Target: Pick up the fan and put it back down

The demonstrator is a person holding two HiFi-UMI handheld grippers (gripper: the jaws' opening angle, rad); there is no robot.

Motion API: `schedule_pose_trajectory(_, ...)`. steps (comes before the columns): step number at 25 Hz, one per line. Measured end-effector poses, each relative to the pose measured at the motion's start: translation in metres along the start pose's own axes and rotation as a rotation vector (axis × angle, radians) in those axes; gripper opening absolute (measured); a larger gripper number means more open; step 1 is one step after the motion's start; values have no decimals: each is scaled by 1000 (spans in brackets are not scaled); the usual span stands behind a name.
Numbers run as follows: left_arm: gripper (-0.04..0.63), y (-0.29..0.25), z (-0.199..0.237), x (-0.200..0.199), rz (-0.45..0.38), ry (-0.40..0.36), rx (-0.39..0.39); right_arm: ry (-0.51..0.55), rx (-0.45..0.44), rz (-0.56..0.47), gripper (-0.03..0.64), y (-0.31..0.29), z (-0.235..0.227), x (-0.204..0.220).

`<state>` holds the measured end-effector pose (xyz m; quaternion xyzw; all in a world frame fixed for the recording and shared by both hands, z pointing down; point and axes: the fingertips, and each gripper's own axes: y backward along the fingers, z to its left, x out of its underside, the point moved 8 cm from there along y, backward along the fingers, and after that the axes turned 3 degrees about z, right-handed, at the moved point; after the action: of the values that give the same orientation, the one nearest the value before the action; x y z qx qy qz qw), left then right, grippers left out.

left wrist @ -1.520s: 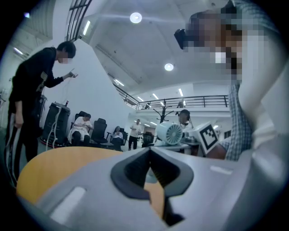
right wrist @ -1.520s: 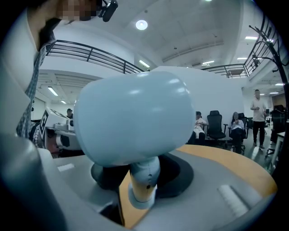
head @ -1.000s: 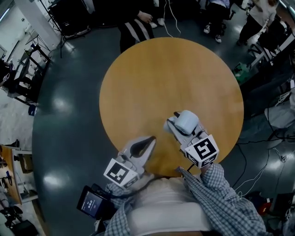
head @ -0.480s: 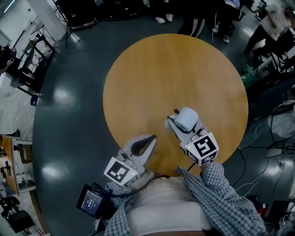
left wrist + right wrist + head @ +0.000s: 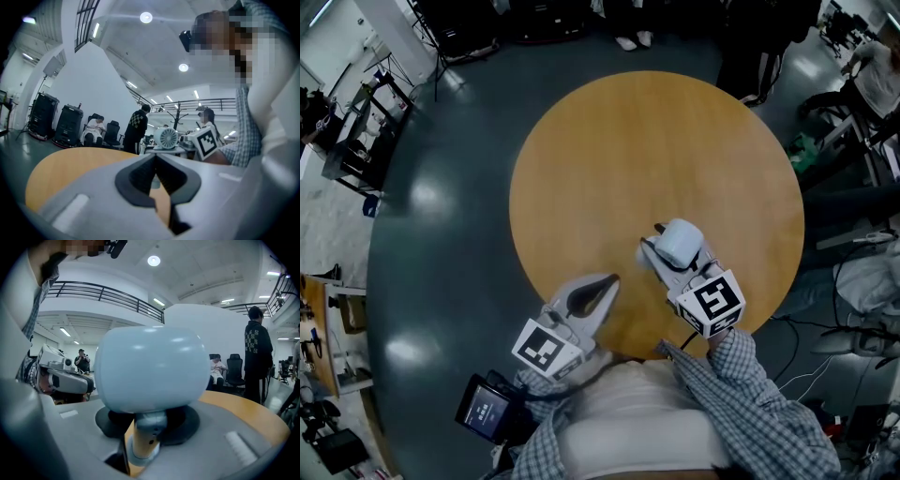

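Note:
A small fan with a pale blue-white head (image 5: 680,244) is held over the near right part of the round wooden table (image 5: 647,141). My right gripper (image 5: 673,257) is shut on its stem. In the right gripper view the fan head (image 5: 150,369) fills the middle, with the stem (image 5: 145,437) pinched between the dark pads. The fan's base is hidden, so whether it touches the table cannot be told. My left gripper (image 5: 606,285) hovers at the table's near edge, jaws together and empty. In the left gripper view the fan (image 5: 168,138) shows beyond the shut left gripper (image 5: 155,164).
Dark grey floor surrounds the table. People stand and sit past its far edge (image 5: 135,131). Equipment racks (image 5: 352,131) stand at the left, chairs and cables (image 5: 853,281) at the right. A small screen device (image 5: 487,412) hangs at the person's waist.
Both grippers and the fan keep their places. The head view has shifted slightly, and people beyond the table's far edge have walked away.

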<state>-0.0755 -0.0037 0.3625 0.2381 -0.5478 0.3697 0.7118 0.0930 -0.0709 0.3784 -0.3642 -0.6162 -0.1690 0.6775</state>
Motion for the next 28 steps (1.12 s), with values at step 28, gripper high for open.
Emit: schedule_pose_trajectory(28, 0, 1, -4, -2, -5, -14, -3, 7, 2, -9, 133, 3, 1, -1)
